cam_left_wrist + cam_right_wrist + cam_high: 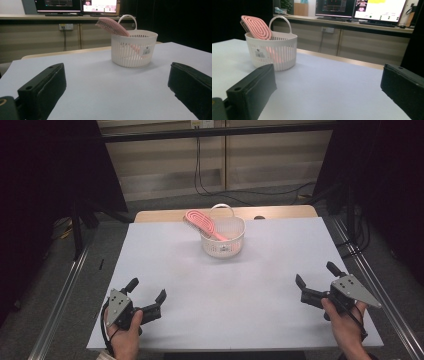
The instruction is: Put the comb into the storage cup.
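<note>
A white slatted basket (224, 240) (134, 48) (273, 51) with a loop handle stands at the far middle of the white table (225, 285). A pink hairbrush (202, 222) (112, 26) (255, 27) leans in it, head sticking out over the left rim. My left gripper (147, 292) (117, 87) rests near the front left corner, open, nothing between its jaws. My right gripper (315, 277) (329, 87) rests near the front right edge, open and holding nothing. Both point toward the basket from well short of it.
A wooden table edge (165, 215) shows behind the white top. Metal rails (65, 290) run along both sides on the floor. Monitors (362, 8) sit on a counter at the back, with cables (200, 170) hanging down the wall.
</note>
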